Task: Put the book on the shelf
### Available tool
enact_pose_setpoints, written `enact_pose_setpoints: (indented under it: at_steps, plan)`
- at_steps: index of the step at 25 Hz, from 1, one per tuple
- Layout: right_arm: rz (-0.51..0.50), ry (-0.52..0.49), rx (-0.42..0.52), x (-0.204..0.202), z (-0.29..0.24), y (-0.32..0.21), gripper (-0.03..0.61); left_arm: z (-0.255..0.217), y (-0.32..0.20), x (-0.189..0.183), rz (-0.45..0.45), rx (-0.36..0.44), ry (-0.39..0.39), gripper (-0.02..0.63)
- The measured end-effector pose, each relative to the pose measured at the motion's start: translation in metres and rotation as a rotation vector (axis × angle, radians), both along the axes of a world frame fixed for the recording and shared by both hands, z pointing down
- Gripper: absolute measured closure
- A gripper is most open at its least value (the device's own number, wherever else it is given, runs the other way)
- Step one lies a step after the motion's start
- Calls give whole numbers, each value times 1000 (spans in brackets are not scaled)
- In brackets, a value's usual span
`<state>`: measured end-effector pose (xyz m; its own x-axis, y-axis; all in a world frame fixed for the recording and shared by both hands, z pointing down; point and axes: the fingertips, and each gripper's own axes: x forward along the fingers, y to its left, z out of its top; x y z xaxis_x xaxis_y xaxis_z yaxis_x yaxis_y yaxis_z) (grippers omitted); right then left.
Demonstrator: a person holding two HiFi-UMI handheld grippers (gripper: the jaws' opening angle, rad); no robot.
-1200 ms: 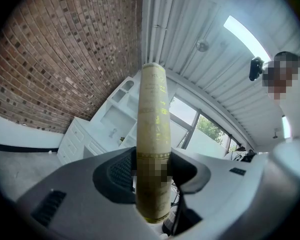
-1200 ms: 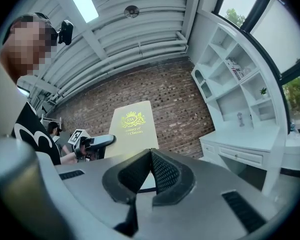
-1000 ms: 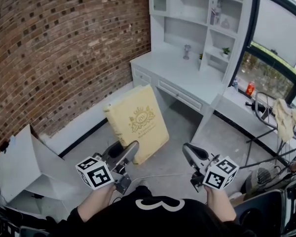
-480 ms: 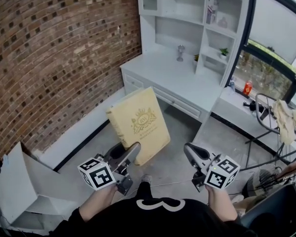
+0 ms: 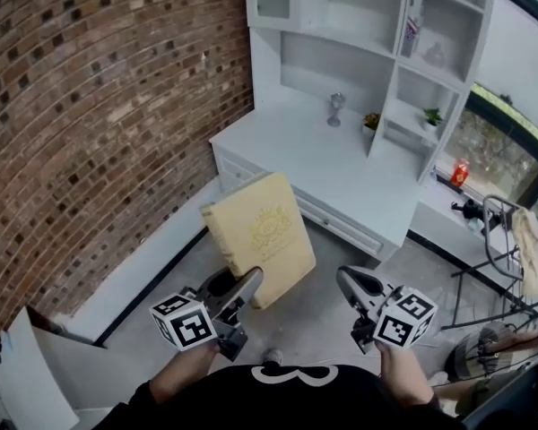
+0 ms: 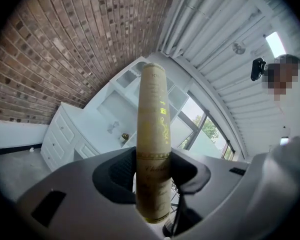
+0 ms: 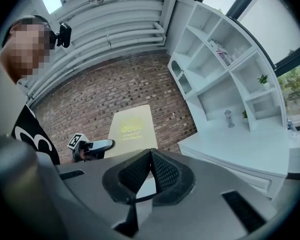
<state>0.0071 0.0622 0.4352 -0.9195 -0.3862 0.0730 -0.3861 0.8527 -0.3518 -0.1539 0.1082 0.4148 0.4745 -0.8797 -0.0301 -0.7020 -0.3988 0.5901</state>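
Left gripper (image 5: 238,289) clamped on the book (image 5: 258,245) near the spine's lower end, one pad on each cover. Book is in the air, in front of the white desk (image 5: 323,164) and shelf unit (image 5: 341,34). Long axis near upright, spine toward the person, gold-stamped front cover facing the right gripper (image 5: 350,285). Right jaws closed together, nothing between them.

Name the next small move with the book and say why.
Probably bring the left gripper forward toward the white shelf unit, holding the load upright. Its jaws are clamped on the lower edge of the cream book, which seems to hang short of the desk, so no shelf looks within reach yet.
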Motion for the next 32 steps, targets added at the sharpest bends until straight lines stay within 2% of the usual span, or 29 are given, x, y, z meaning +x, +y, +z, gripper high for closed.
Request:
enact_pose_setpoints:
  at_steps: [5,12,18,22,32]
  plan:
    - [32,7,-19,-42,4,-72,569,2,-68,-46,14,-9,15,431]
    - [101,19,-19,-53,5,-121,569,0,-120,-69,60,-1,20,430]
    - [143,14,-11,-46,2,-145,569,-9,-153,-78,70,38,26,430]
    - [151,-5,19,-52,-7,-168,569,-17,-175,-83,70,56,-1,430]
    - [174,1,98,-48,-43,-265,569,-48,-279,-81,72,119,-27,430]
